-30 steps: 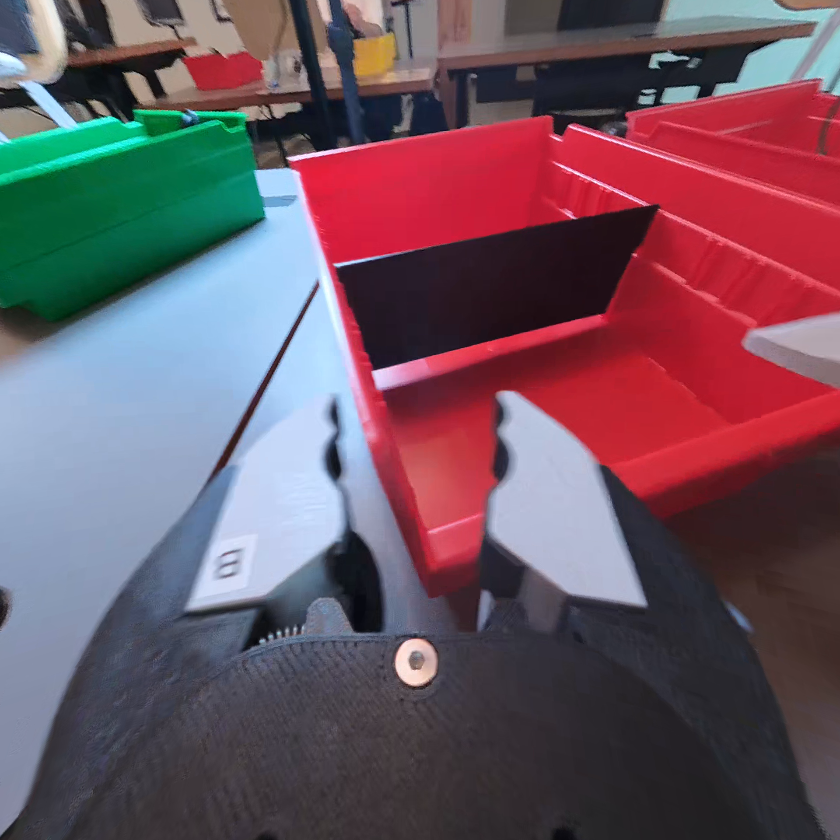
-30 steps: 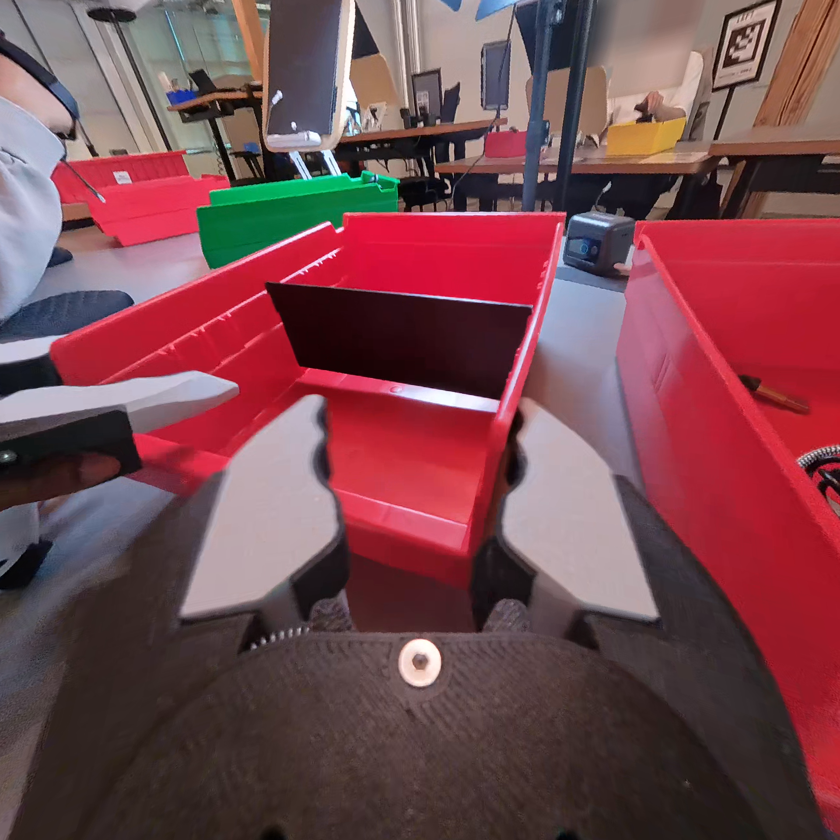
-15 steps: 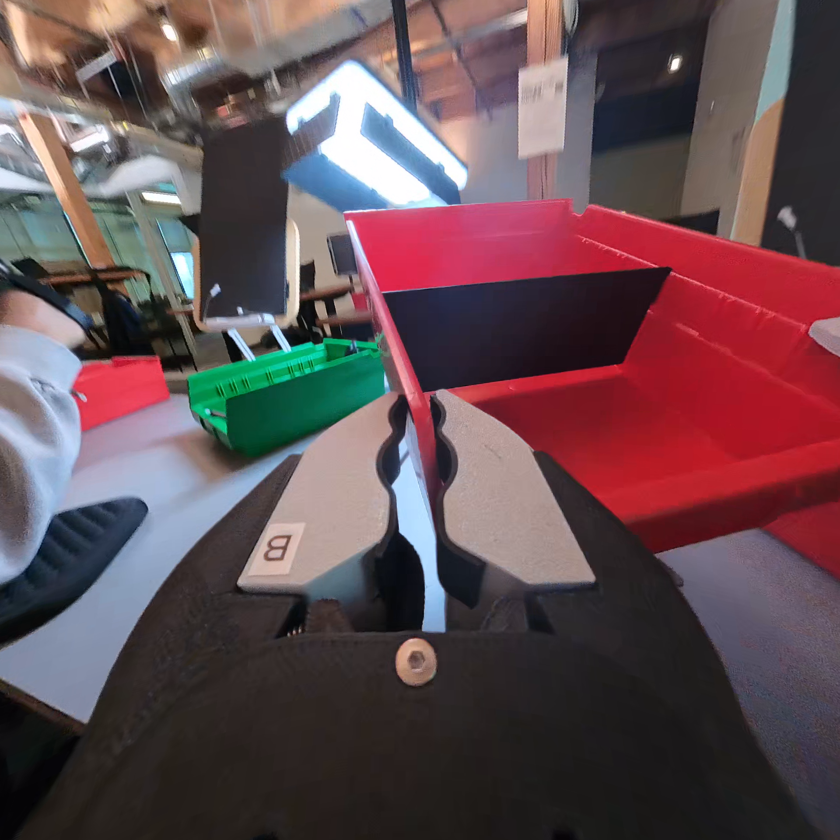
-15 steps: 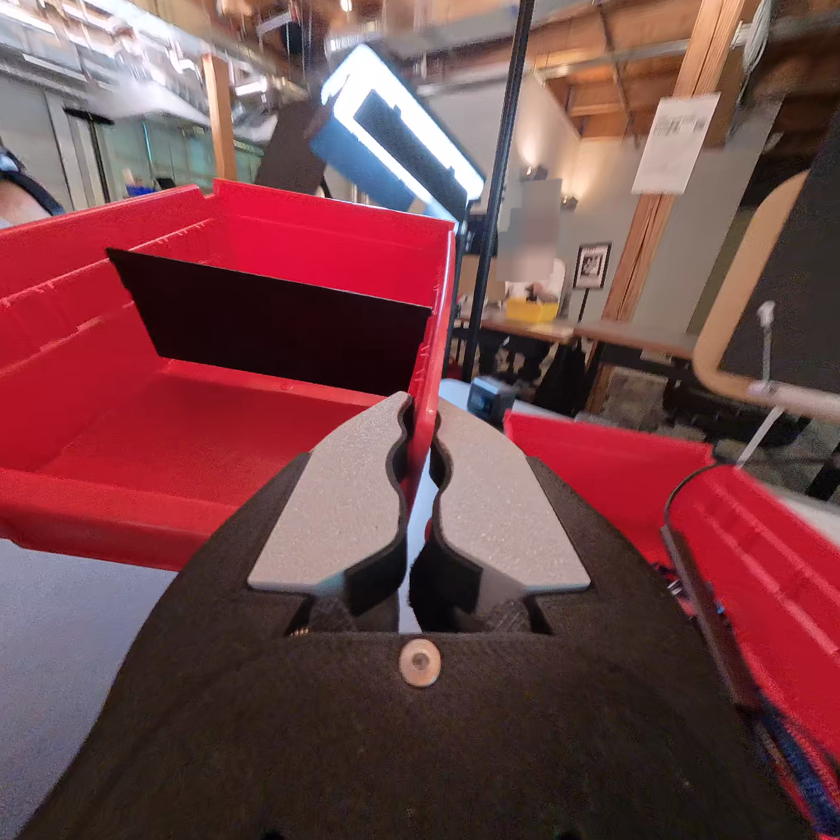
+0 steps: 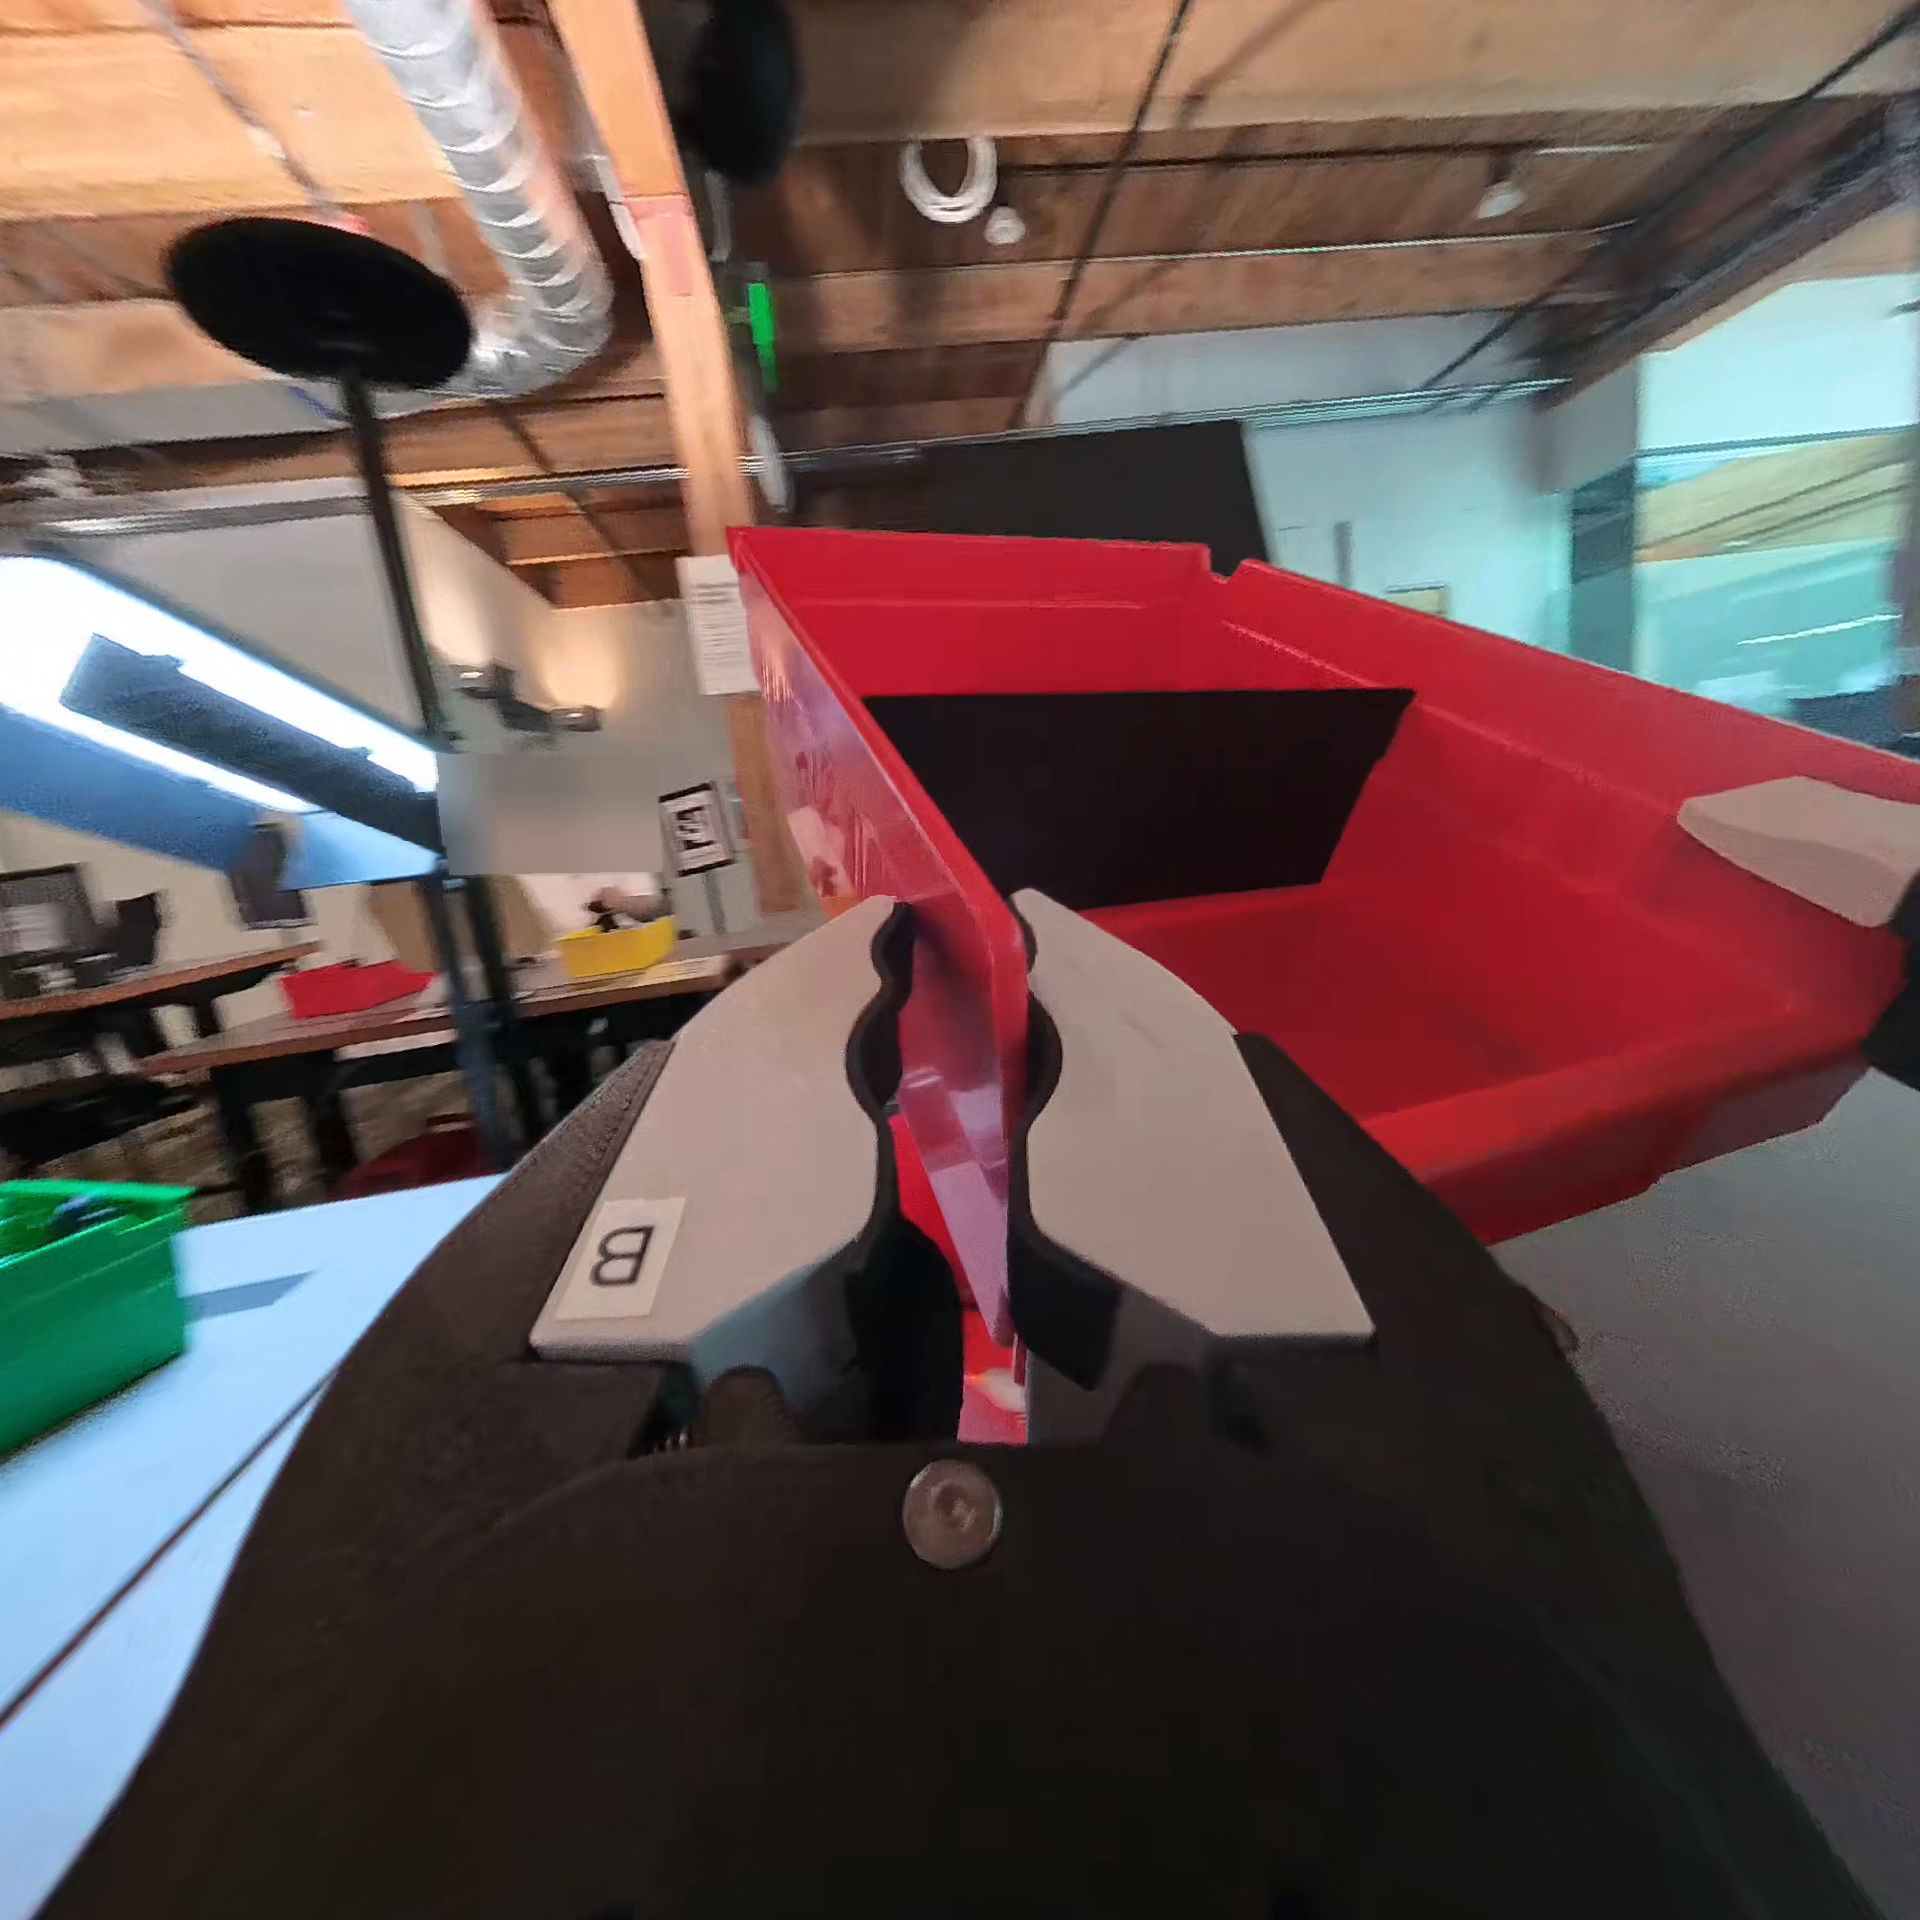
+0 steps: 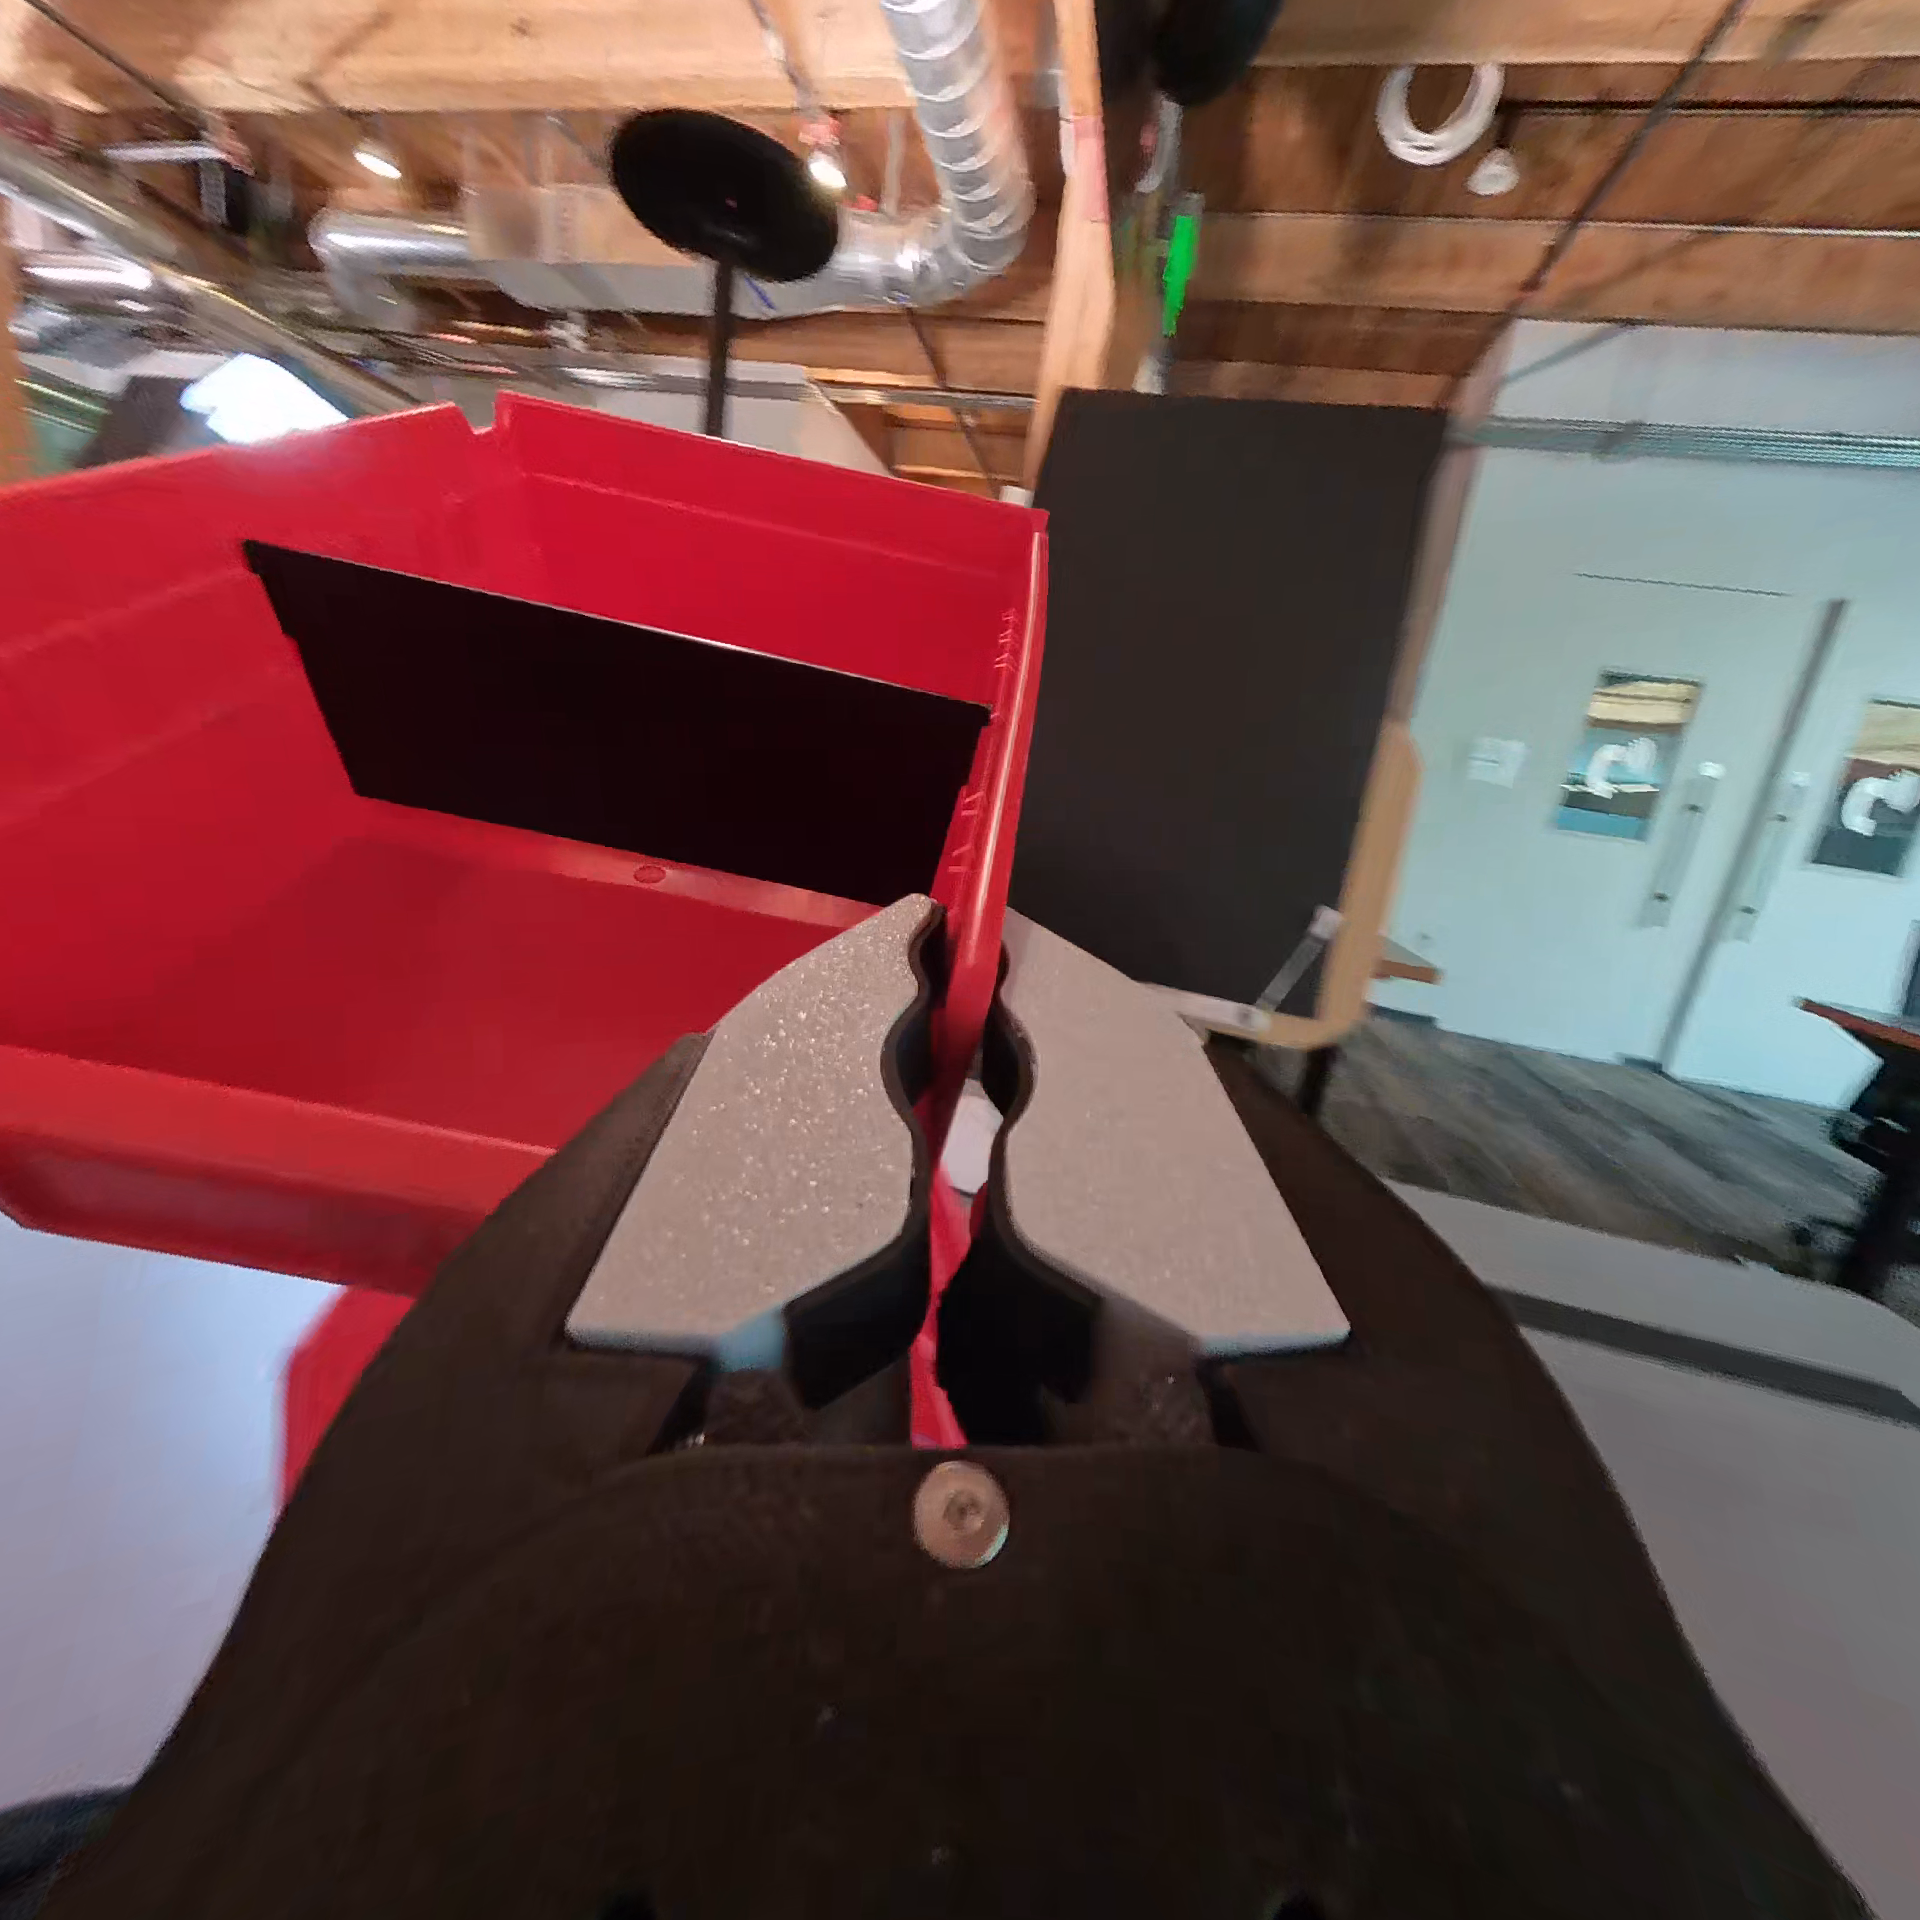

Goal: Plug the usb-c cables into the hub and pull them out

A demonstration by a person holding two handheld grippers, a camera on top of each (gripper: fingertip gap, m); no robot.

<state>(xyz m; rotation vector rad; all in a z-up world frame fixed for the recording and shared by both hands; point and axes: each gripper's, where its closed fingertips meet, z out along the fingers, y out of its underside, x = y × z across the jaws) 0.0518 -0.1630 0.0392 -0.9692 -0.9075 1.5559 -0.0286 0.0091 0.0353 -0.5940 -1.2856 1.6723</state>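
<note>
Your left gripper is pinching the left side wall of the red bin; your right gripper is pinching its right wall. Both are clamped on plastic, with the bin tilted up and off the grey table. The bin's front section looks bare and a black divider splits it. No usb-c cables or hub show in either view, so I can't tell where they are. Task judged not started: 0 plug-ins seen, all plugging and pulling left. A green bin sits far left.
</note>
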